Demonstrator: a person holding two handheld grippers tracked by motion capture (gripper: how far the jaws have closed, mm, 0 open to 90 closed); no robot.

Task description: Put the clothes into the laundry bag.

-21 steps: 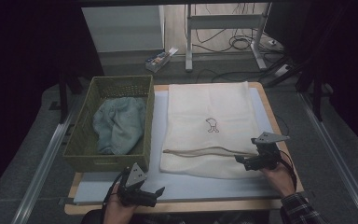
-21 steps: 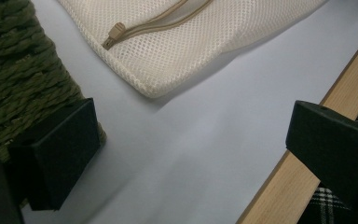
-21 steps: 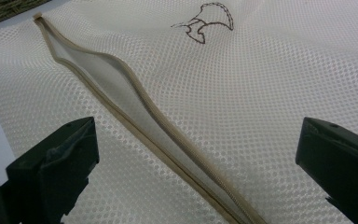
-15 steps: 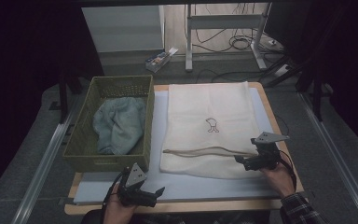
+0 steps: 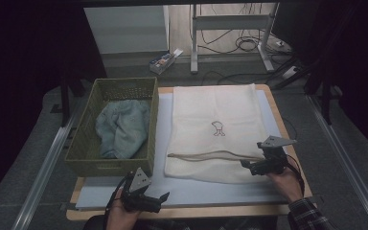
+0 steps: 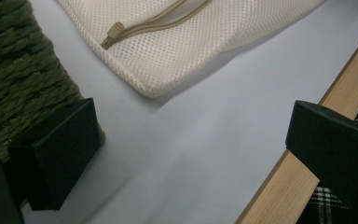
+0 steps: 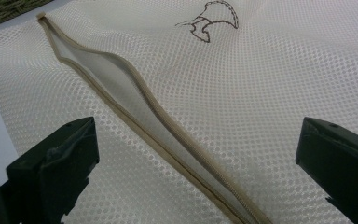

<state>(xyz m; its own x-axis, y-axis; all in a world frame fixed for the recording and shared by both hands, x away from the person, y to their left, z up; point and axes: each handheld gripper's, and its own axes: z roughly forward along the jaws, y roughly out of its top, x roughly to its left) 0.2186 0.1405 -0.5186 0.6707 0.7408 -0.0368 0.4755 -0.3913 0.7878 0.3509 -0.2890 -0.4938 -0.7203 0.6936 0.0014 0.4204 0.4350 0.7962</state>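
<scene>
You have one mesh bag (image 5: 215,129), one basket (image 5: 112,163), one half-hidden cloth (image 5: 122,129); both grippers, left (image 5: 160,197) and right (image 5: 246,165), gape empty.

Cream mesh bag (image 5: 215,129), olive woven basket (image 5: 120,91), seemingly pale-blue cloth (image 5: 122,128).

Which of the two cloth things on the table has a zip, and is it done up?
The cream mesh bag lying flat on the table has it; its tan zipper gapes open. The blue cloth crumpled in the green basket shows none.
</scene>
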